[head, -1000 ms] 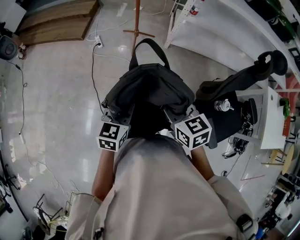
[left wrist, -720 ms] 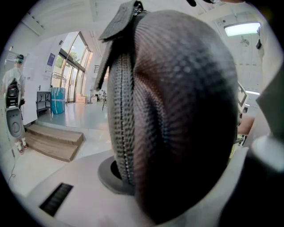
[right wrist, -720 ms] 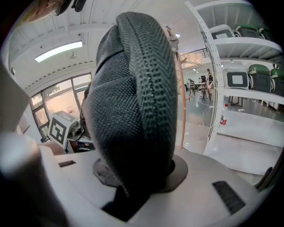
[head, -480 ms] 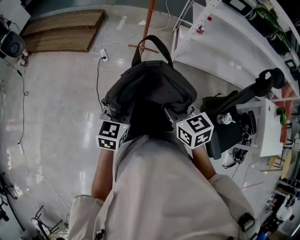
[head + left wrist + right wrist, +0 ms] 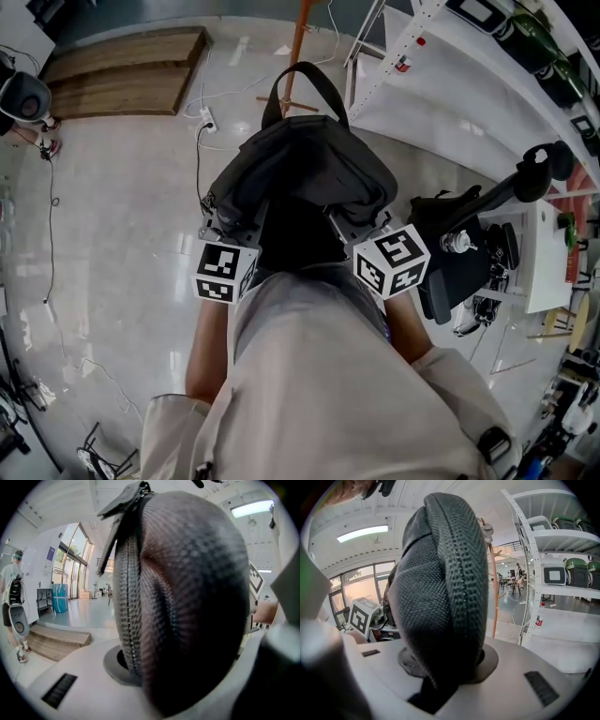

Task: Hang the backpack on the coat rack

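Observation:
The black backpack hangs in front of me over the pale floor, its top carry loop pointing away. My left gripper is shut on the bag's left side and my right gripper on its right side; the fabric hides the fingertips. In the left gripper view, mesh cloth and a zipper of the backpack fill the space between the jaws. The right gripper view shows a fold of the backpack pinched the same way. The orange wooden coat rack stands just beyond the loop, with its pole right of the bag.
White shelving runs along the right. A low wooden platform lies at the far left, with cables and a power strip on the floor. Another black bag rests by a white table on the right. A person stands far left.
Both grippers have carried the backpack forward and slightly up. The coat rack's foot now lies closer, just past the carry loop. The grip looks unchanged.

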Motion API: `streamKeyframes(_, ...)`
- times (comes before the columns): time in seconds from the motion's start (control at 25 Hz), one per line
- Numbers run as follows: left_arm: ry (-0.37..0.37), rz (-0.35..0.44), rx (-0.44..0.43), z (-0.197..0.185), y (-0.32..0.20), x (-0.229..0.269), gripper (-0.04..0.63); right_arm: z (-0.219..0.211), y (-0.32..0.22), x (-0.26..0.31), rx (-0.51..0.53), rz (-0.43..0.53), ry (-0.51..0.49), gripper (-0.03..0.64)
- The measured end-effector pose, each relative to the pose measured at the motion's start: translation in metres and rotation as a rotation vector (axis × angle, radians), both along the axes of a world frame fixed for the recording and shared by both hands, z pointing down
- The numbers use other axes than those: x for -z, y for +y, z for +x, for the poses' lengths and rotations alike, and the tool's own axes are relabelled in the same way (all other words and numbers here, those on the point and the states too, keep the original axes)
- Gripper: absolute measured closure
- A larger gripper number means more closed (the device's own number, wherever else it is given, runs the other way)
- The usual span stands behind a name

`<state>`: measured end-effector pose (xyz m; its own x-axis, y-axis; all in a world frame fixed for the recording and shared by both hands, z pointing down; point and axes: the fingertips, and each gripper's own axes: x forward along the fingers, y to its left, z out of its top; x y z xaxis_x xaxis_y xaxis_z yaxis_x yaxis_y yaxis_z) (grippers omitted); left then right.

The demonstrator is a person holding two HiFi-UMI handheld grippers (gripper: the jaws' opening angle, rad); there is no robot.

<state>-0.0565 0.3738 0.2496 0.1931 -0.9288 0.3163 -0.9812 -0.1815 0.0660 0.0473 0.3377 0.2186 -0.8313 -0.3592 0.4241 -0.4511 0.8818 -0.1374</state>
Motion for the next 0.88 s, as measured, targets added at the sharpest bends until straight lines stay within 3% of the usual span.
streamKeyframes(0.52,-0.005,-0.065,-0.047,-0.036,-0.102,-0.008,0.482,-0.034,-0.099,-0.011,-0.030,-0.056,-0.002,0.505)
streamKeyframes(0.88,0.015,-0.121,-0.058,-0.065,-0.199,-0.027,0.482,-0.063,-0.198,-0.029,-0.034,-0.099,0.015,0.505)
